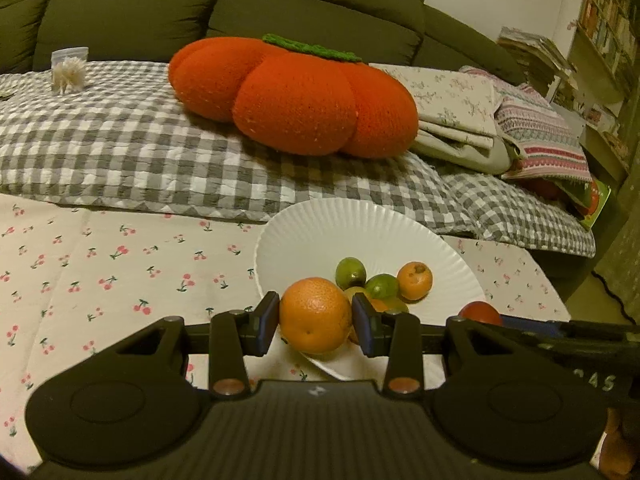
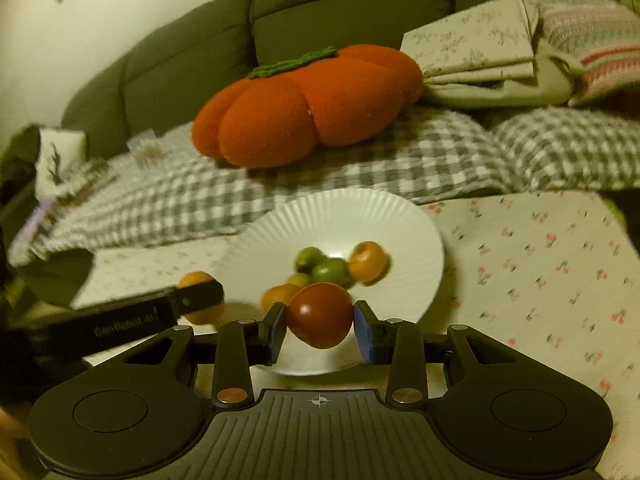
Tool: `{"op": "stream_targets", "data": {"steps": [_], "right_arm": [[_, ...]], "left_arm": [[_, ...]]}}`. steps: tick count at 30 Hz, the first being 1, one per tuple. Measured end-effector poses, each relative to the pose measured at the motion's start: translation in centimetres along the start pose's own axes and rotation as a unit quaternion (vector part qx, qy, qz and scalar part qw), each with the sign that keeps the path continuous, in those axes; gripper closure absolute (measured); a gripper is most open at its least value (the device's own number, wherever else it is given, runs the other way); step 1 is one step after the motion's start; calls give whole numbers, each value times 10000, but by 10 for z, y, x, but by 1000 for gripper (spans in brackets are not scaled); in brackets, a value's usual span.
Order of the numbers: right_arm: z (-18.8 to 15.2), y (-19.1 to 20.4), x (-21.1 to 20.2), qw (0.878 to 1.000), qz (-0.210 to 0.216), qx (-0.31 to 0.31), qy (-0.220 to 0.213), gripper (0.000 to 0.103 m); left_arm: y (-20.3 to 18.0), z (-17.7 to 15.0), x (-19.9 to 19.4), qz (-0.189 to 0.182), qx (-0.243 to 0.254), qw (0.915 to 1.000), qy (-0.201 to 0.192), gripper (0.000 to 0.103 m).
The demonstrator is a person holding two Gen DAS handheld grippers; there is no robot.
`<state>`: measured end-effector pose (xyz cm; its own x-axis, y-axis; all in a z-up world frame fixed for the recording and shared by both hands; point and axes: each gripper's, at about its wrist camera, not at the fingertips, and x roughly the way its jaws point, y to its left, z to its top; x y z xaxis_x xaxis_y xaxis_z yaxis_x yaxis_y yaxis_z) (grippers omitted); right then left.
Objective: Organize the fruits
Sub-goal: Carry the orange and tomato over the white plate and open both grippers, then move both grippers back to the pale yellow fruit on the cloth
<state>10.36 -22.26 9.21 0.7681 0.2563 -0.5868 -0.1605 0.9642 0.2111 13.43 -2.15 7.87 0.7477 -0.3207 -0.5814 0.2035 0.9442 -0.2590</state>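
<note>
Two fruits gripped, both over the plate's near edge

Both grippers I'm running are closed onto round fruit. My left gripper [image 1: 316,326] has its blue pads [image 1: 267,322] pressed to the sides of an orange [image 1: 315,314], whose dimpled navel end faces back toward the camera and slightly down; being round, it shows no long axis. My right gripper [image 2: 320,326] clamps a red tomato [image 2: 320,315] the same way, and I cannot tell which way its stem end points. Each fruit sits above the near rim of the white fluted plate [image 1: 360,224]. On that plate, just beyond the orange, lie two green fruits [image 1: 350,273] touching each other, a small orange fruit [image 1: 415,281] beside them, and a few more partly hidden pieces. Plate rests on the cherry-print cloth [image 1: 100,264]. Behind it, on the gingham quilt [image 1: 120,148], sits a pumpkin-shaped cushion [image 1: 292,98]
</note>
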Motion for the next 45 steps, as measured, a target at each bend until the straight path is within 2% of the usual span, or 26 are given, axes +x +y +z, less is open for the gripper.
{"op": "stream_targets", "data": {"steps": [5, 14, 15, 17, 24, 31, 35, 45], "right_arm": [[-4, 2, 14, 9985, -311, -438, 45, 68], [-9, 2, 25, 9964, -420, -725, 90, 66], [-9, 2, 25, 9963, -429, -742, 74, 66], [-9, 2, 27, 9958, -516, -749, 72, 59], [-1, -9, 17, 9967, -630, -500, -107, 56], [6, -14, 6, 9970, -689, -282, -222, 56], [9, -22, 0, 9976, -666, 63, -198, 50], [6, -28, -16, 9967, -555, 582, -93, 40]], "left_arm": [[-1, 0, 7, -25, 54, 10000, -21, 65], [0, 2, 15, -62, 57, 10000, 15, 62], [1, 2, 15, -50, 54, 10000, 19, 53], [2, 3, 12, -36, -6, 10000, -85, 36], [13, 10, 0, -70, -239, 9995, -174, 35], [24, 9, -12, 48, -366, 9992, -131, 35], [27, 6, -21, 101, -372, 9992, -77, 36], [26, -9, -46, 303, -272, 9987, 314, 37]]}}
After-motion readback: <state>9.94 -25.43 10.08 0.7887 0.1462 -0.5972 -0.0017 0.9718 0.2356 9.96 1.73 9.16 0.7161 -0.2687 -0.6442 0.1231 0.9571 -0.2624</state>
